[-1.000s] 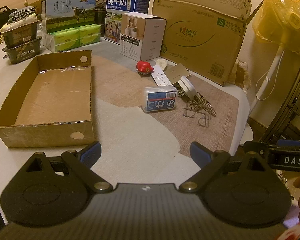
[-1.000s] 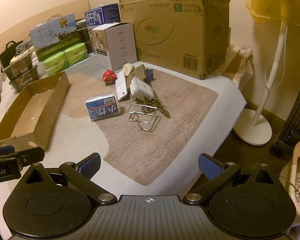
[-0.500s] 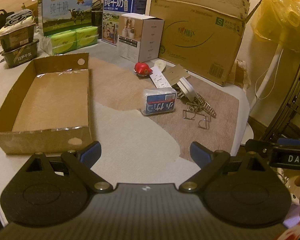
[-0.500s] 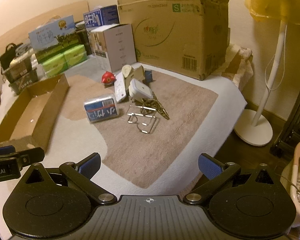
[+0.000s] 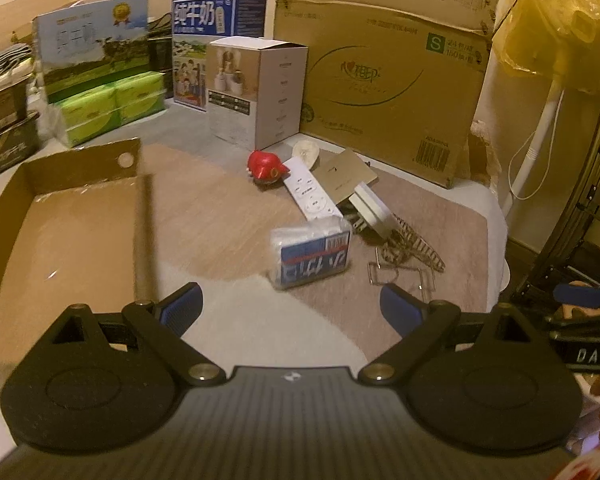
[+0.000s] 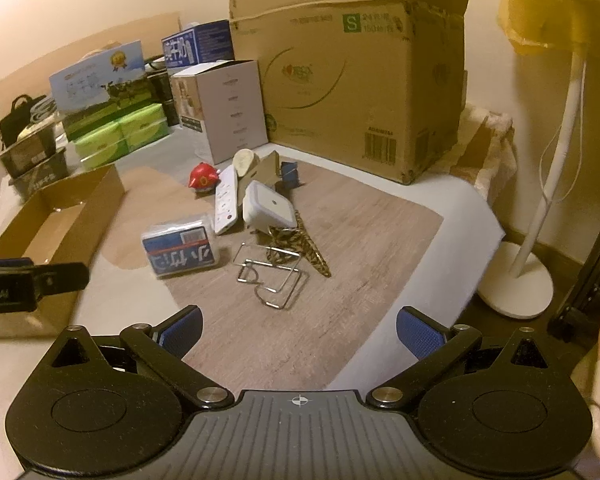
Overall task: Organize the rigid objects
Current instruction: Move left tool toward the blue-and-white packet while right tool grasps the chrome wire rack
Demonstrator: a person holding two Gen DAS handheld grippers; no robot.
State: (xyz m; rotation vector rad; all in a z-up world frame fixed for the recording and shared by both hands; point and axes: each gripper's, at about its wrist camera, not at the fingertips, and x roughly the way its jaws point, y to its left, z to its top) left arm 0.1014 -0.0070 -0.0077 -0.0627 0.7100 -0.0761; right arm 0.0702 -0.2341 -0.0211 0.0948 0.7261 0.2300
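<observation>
A shallow open cardboard tray [image 5: 72,216] [image 6: 56,216] lies at the left of the table. To its right is a loose pile: a blue-and-white wrapped pack [image 5: 312,252] [image 6: 180,250], a white remote [image 5: 310,190] [image 6: 225,200], a red toy [image 5: 265,164] [image 6: 203,176], a white plug adapter [image 5: 370,210] [image 6: 268,210], a wire rack [image 5: 402,276] [image 6: 274,276], a patterned hair clip [image 6: 308,250] and a blue binder clip [image 6: 290,172]. My left gripper [image 5: 290,308] is open and empty, just short of the pack. My right gripper [image 6: 298,328] is open and empty, short of the wire rack.
A large cardboard box [image 5: 384,68] [image 6: 352,80], a white carton [image 5: 256,94], milk cartons [image 5: 216,44] and green tissue packs [image 5: 112,106] line the back. A fan stand [image 6: 540,216] stands on the floor past the table's right edge.
Both grippers have moved forward toward the pile, so the pack and wire rack show larger and closer. Both stay open and empty.
</observation>
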